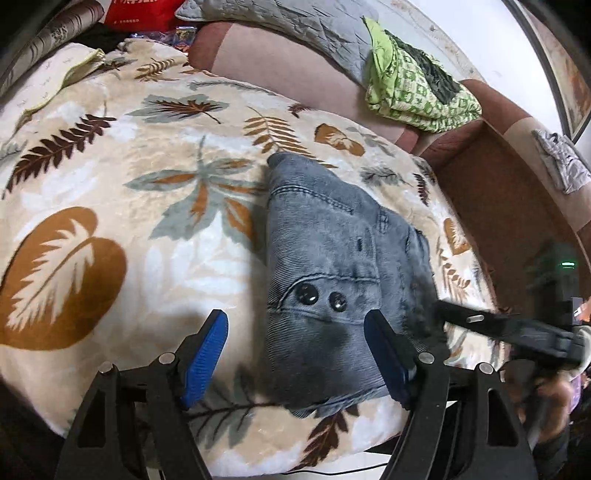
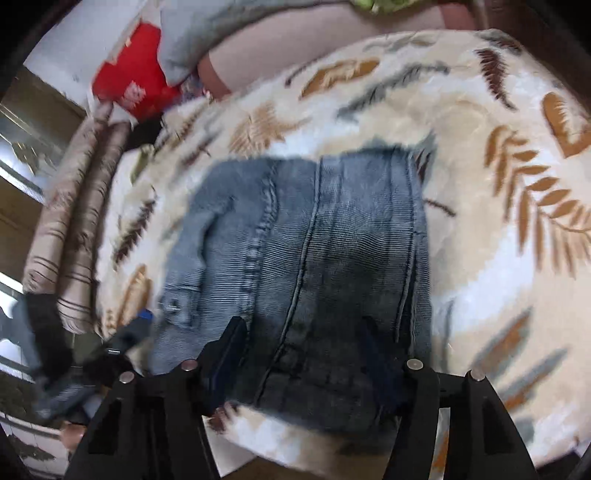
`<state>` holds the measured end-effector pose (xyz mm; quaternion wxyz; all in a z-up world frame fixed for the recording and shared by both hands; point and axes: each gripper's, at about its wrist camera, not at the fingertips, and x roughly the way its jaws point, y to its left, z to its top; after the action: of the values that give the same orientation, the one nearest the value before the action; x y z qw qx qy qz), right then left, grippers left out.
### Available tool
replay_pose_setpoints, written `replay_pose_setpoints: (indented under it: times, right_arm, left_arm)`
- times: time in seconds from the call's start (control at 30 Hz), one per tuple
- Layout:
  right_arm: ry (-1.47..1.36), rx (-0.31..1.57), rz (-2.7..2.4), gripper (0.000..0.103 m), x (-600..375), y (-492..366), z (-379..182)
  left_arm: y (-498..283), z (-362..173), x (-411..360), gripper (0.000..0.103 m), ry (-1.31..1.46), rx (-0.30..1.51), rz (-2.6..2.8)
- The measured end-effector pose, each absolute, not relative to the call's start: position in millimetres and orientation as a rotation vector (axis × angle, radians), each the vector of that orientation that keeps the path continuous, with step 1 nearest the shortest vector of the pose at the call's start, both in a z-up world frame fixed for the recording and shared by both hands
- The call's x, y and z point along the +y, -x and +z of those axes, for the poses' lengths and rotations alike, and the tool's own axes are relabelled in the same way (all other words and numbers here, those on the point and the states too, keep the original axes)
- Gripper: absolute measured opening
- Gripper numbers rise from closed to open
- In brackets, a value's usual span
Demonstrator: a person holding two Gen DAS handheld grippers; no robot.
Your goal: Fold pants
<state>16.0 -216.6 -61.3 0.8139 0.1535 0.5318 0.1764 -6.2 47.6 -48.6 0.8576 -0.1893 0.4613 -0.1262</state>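
Note:
Grey-blue corduroy pants (image 1: 332,258) lie folded into a compact stack on the leaf-print blanket (image 1: 110,184), two dark buttons facing up. My left gripper (image 1: 295,354) hovers open over the stack's near left edge, with its blue pads (image 1: 207,354) wide apart and nothing pinched between them. From the right, the right gripper (image 1: 517,328) comes in as a blurred dark shape beside the stack. In the right wrist view the pants (image 2: 314,240) fill the middle, and my right gripper (image 2: 304,354) stands open just above their near end. The left gripper (image 2: 129,332) shows blurred at the left.
A brown-pink sofa (image 1: 295,62) runs behind the blanket and carries a crumpled green patterned cloth (image 1: 417,88) and a grey quilt (image 1: 295,22). A red bag (image 2: 136,77) and striped rolled cushions (image 2: 74,221) lie at the far left. The blanket's front edge (image 1: 332,454) is close.

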Motion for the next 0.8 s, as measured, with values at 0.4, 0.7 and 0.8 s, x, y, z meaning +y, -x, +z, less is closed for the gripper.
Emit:
replay_pose_setpoints:
  times: [0.4,0.7,0.8]
  right_arm:
    - [-0.355,1.050,0.445,0.067,-224.5,16.9,-52.9]
    - [-0.420,1.031,0.438,0.072,-245.5,20.2,-48.9]
    - [-0.499,1.046,0.391,0.072,-269.5,20.5,-55.5]
  left_arm:
    - [-4.9,-56.4,53.8,0.077,0.407,1.016,-0.195]
    - [-9.8,-56.5,73.4,0.078,0.465,1.002,-0.170]
    - [-14.7,-58.1,79.8,0.078,0.483,0.993,-0.167]
